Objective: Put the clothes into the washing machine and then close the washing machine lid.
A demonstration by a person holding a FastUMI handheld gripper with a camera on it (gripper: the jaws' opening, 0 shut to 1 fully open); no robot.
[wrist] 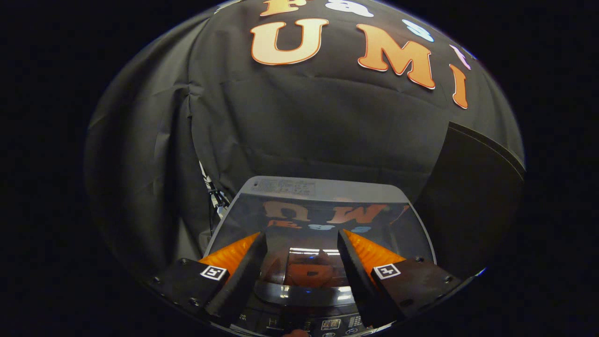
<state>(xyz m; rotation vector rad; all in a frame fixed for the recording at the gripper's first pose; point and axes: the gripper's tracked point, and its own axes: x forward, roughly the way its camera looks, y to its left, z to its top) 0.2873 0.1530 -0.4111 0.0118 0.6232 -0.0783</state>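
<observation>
Hovering with its orange-and-black jaws apart and empty, the gripper [302,243] hangs above the grey top-loading washing machine [281,187], whose glossy glass lid [318,224] lies closed, seemingly finished; no clothes visible.

Handheld two-finger gripper [302,238]. Each of the fingers [234,255] is a tapering wedge with a ribbed orange outer face and a flat black pad on the inner side. Each finger is carried on a black block fastened with dark round-headed screws. A small square black-and-white fiducial marker [213,272] sits on each block's inner front corner.
</observation>
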